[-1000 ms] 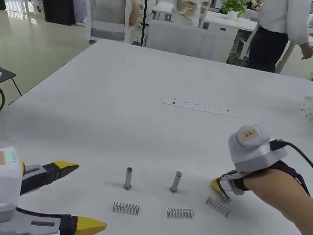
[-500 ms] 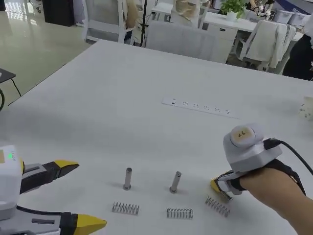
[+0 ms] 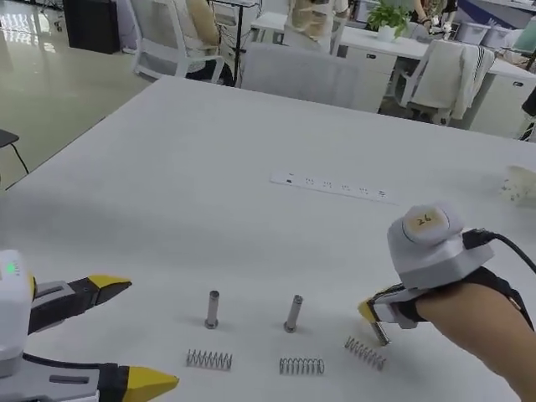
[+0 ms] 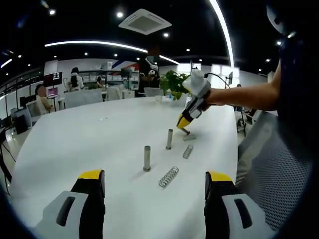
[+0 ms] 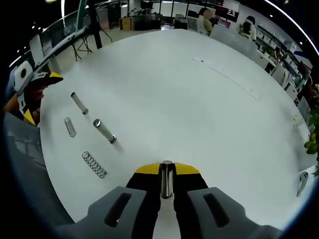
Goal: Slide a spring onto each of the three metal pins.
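A wide white table (image 3: 251,167) is seen carrying all the work, and a long white power strip (image 3: 331,186) is laid flat across its middle, well behind the parts. The left gripper (image 3: 149,333) is held low at the near left corner, its yellow-tipped jaws spread wide with nothing between them, as is also seen in its own view (image 4: 154,175). The right gripper (image 3: 373,318) is held at the near right, its jaws closed narrowly on the third pin (image 5: 166,184); that pin is aligned with the jaws, and in the head view its free end (image 3: 379,333) is pointed down at a slant toward the table. The left pin (image 3: 212,309) and the middle pin (image 3: 292,313) are stood upright on the table, side by side and apart, long axes vertical. The left spring (image 3: 208,359) and the middle spring (image 3: 301,366) are laid flat just in front of those pins, their axes running left to right. The right spring (image 3: 366,353) is laid flat at an angle, just beneath the held pin; whether the two are touching cannot be told.
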`<state>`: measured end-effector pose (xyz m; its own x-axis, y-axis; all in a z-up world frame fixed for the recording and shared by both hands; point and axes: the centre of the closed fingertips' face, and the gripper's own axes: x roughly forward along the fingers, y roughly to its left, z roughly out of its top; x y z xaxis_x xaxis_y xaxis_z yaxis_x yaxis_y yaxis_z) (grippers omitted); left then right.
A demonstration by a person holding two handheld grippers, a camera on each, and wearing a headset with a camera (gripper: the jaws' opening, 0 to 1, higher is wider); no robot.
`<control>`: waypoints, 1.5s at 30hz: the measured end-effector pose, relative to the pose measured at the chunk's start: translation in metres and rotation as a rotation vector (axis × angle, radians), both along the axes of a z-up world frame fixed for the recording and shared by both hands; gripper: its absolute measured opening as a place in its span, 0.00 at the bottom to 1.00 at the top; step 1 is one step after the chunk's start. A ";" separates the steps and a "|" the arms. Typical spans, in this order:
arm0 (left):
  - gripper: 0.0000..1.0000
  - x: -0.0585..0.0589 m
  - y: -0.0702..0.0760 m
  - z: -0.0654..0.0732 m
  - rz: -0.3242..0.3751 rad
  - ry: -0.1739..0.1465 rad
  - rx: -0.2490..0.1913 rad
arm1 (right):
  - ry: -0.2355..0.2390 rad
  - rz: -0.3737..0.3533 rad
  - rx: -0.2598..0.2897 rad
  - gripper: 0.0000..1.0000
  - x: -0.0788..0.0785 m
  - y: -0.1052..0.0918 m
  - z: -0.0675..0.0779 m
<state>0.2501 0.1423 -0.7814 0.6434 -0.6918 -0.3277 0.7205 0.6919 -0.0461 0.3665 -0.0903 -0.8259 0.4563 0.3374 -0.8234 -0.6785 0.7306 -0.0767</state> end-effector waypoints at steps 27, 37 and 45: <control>0.78 -0.002 -0.010 0.008 -0.025 -0.023 0.011 | 0.000 -0.037 0.090 0.06 -0.023 -0.012 0.013; 0.78 -0.003 -0.010 0.009 -0.027 -0.024 0.014 | -0.015 -0.016 0.107 0.06 -0.031 -0.015 0.014; 0.78 -0.004 -0.013 0.010 -0.031 -0.026 0.011 | -0.023 -0.001 0.101 0.06 -0.034 -0.018 0.015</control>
